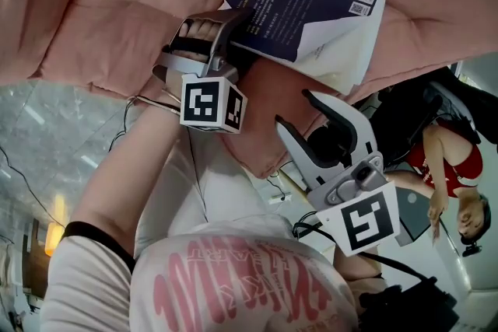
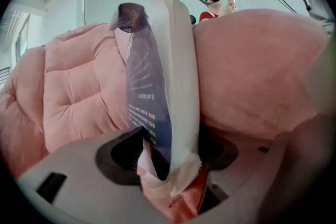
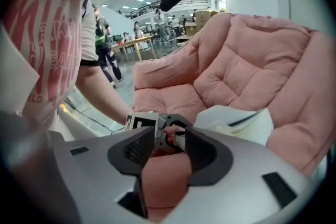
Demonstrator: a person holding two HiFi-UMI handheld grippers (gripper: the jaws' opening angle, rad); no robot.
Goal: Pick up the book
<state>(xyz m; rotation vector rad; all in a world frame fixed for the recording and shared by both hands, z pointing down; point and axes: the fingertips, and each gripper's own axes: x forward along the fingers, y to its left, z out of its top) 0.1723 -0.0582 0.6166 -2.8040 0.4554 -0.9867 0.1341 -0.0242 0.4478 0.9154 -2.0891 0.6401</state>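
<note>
A thick book (image 1: 303,4) with a dark blue cover and white pages lies tilted on the pink sofa cushion (image 1: 117,4). My left gripper (image 1: 226,23) is shut on its near left corner. In the left gripper view the book (image 2: 157,86) stands edge-on between the jaws of the left gripper (image 2: 168,152), both pads against it, with some pink fabric bunched below. My right gripper (image 1: 297,111) hangs open just right of it, over the cushion's front bulge. In the right gripper view, pink cushion fills the gap of the right gripper (image 3: 165,152); the book's pages (image 3: 236,118) lie beyond.
The sofa's tufted back (image 3: 247,60) rises behind the book. A marble floor (image 1: 39,136) with thin cables lies to the left. A person in red (image 1: 451,167) and dark bags (image 1: 405,120) are at the right. Tables and people (image 3: 136,39) stand far off.
</note>
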